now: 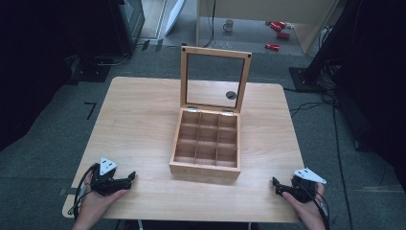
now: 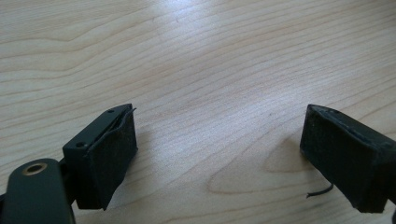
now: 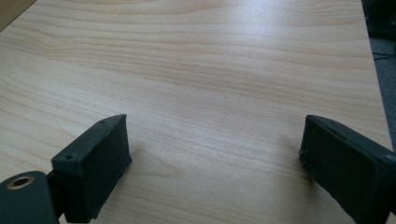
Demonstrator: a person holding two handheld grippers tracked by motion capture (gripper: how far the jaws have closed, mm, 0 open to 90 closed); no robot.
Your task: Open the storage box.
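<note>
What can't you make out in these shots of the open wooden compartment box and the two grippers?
- Square wooden compartment box: in the high view, its near wall hides the front row's floors.
- Small dark round thing behind the glass lid: too small to identify.
- Red items on the far floor: too small to name.
- Black right gripper: jaws foreshortened in the high view.
- Left gripper: right jaw cut by the frame edge.

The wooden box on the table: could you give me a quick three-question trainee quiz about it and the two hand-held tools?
1. True or false: the wooden box has its lid shut.
2. How many compartments does it have: A four, B nine, C twelve?
3. Are the left gripper and right gripper open or shut?

Key: 1 false, the lid stands raised. 2 B, all look empty. 3 Open; both sets of jaws stand apart over bare table.
</note>
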